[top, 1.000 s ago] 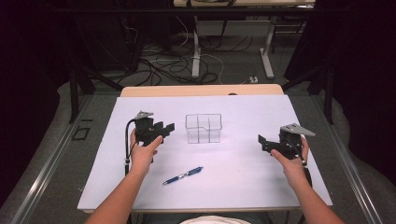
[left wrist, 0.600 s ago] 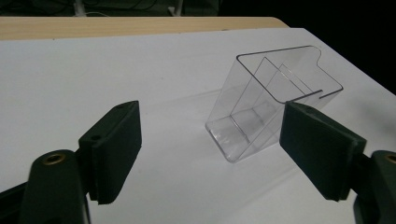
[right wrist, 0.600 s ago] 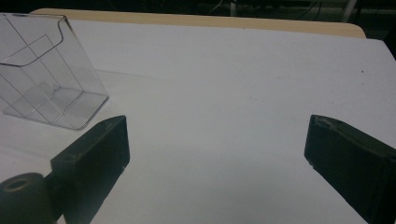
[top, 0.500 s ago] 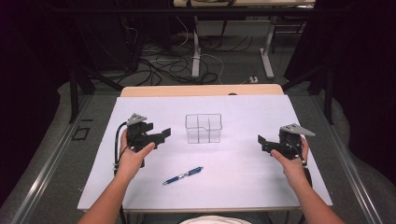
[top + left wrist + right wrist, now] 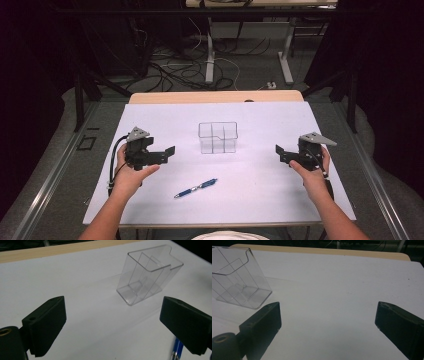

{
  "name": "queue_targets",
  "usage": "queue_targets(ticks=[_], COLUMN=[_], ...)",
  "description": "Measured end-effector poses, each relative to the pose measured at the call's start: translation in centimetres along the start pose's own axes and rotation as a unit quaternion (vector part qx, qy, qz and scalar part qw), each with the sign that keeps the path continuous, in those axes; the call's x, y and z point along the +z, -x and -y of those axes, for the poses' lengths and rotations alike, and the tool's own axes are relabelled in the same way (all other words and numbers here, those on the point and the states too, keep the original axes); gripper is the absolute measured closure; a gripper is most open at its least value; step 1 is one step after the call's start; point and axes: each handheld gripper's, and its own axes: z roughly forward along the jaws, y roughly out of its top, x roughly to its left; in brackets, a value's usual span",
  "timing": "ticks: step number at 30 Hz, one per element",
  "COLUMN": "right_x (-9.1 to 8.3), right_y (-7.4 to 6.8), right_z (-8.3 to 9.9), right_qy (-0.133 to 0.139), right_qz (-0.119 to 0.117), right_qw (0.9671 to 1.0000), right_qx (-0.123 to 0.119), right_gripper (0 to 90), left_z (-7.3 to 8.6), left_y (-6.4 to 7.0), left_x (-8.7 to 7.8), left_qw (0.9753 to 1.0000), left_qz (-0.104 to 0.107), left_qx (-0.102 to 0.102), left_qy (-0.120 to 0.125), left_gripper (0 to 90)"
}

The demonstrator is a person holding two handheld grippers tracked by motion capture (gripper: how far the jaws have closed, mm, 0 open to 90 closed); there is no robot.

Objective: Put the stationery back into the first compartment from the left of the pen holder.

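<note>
A clear plastic holder [image 5: 218, 137] with divided compartments stands empty at the middle of the white table; it also appears ahead of the jaws as the holder [image 5: 147, 275] and at the upper left as the holder [image 5: 235, 277]. A blue pen [image 5: 196, 188] lies on the table in front of it, and the pen's end [image 5: 177, 349] peeks past the right jaw. My left gripper [image 5: 169, 152] is held left of the holder, open and empty. My right gripper [image 5: 280, 152] is held at the right side, open and empty. Both sets of jaws stand wide apart.
The white sheet [image 5: 250, 200] covers the table, with a wooden edge [image 5: 215, 96] at the far side. Beyond it are desk legs [image 5: 210, 55] and loose cables [image 5: 170, 65] on the floor. A black cable [image 5: 114, 160] trails from the left gripper.
My left gripper has moved left and toward the near edge, away from the holder. The right gripper, the pen and the holder stay in place.
</note>
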Motion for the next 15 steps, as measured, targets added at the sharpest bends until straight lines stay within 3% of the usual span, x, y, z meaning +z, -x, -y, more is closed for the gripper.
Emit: queue_targets(ticks=[2,4,8,15], right_x=[0.0,-0.1,-0.2,-0.5], right_y=[0.1,0.0,0.1,0.0], right_z=[0.0,0.0,0.0,0.0], right_qy=[0.001,0.005,0.002,0.0], right_qz=[0.001,0.003,0.0,-0.002], right_qw=[1.0,1.0,1.0,1.0], right_qx=[-0.004,-0.003,-0.008,-0.006], right_gripper=[6.4,6.4,6.4,6.6], left_z=[0.1,0.1,0.3,0.3], left_y=[0.4,0.8,1.6,3.1], left_x=[-0.1,-0.1,0.0,0.4], left_qw=[0.9994,0.9985,0.9971,0.9906], left_qz=[-0.01,-0.015,-0.006,0.011], left_qx=[0.03,0.047,0.066,0.118], left_qy=[-0.016,-0.025,-0.037,-0.067], left_gripper=[6.6,6.7,8.9,15.7])
